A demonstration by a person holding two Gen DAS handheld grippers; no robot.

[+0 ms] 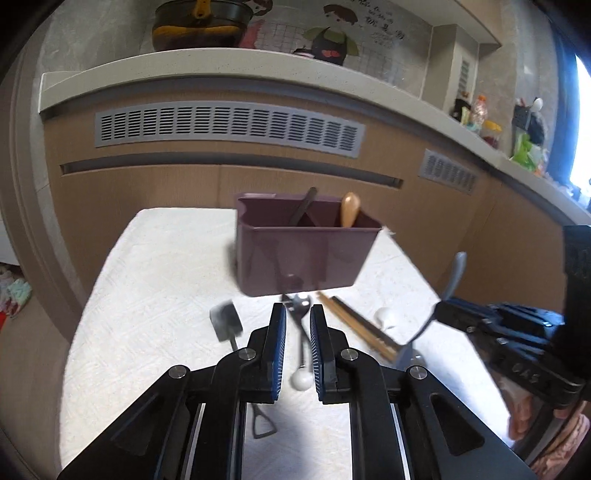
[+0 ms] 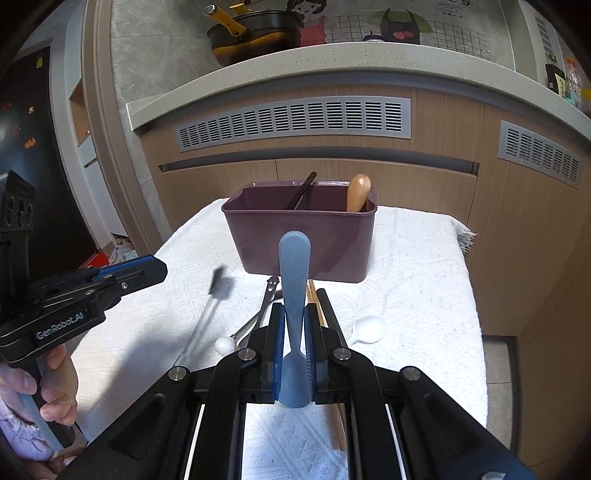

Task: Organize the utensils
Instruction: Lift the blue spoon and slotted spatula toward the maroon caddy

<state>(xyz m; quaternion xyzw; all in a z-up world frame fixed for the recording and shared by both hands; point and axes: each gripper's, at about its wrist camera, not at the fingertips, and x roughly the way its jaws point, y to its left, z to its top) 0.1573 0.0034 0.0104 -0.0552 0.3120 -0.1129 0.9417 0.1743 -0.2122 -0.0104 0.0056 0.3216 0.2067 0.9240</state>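
Note:
A maroon utensil holder [image 1: 303, 254] [image 2: 301, 236] stands on a white towel [image 1: 155, 295] [image 2: 406, 280]; a dark utensil [image 2: 303, 190] and a wooden handle [image 2: 358, 192] stick out of it. My right gripper [image 2: 294, 314] is shut on a blue-grey spoon [image 2: 294, 280] [image 1: 452, 277], handle pointing up toward the holder. My left gripper [image 1: 297, 314] [image 2: 147, 269] is open and empty, hovering over a metal fork with a white ball end [image 1: 301, 332] [image 2: 255, 321]. Chopsticks [image 1: 354, 325], a white spoon [image 2: 369, 328] and a black-headed brush [image 1: 225, 319] [image 2: 218, 284] lie on the towel.
Wooden cabinets with grey vents [image 1: 229, 125] [image 2: 295, 118] stand behind the towel-covered surface. A counter above carries a yellow-handled pot [image 2: 251, 33]. The towel's right edge [image 2: 476, 295] drops off to the floor.

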